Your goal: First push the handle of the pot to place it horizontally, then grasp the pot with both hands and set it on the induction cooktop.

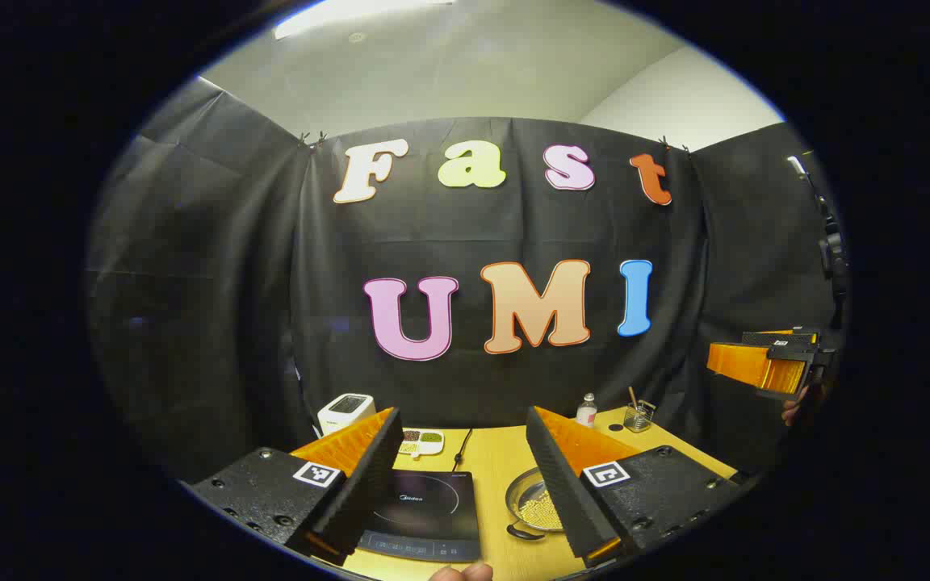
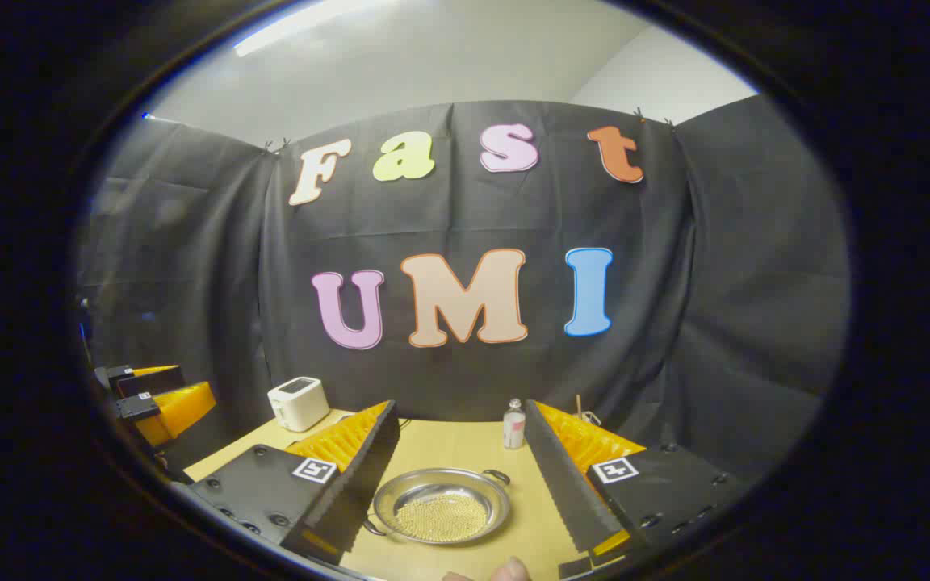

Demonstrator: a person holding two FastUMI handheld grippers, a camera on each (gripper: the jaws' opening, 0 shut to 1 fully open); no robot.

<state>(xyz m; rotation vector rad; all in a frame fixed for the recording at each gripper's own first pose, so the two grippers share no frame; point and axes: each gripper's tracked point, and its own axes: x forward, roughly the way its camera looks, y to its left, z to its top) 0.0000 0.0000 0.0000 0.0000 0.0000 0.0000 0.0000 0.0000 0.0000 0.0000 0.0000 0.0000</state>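
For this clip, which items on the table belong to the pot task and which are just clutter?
Task items:
- shallow steel pot with small side handles, holding yellow beads
- black induction cooktop
- left gripper, open
- right gripper, open

Lying about:
- white toaster
- small clear bottle
- white divided dish of beans
- clear utensil holder

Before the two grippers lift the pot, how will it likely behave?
The pot looks like thin shiny metal, so probably stiff and somewhat slippery. It is shallow and wide, so tipping over seems unlikely. The small beads lying loose inside could roll to one side if it tilts, so level lifting seems wise.
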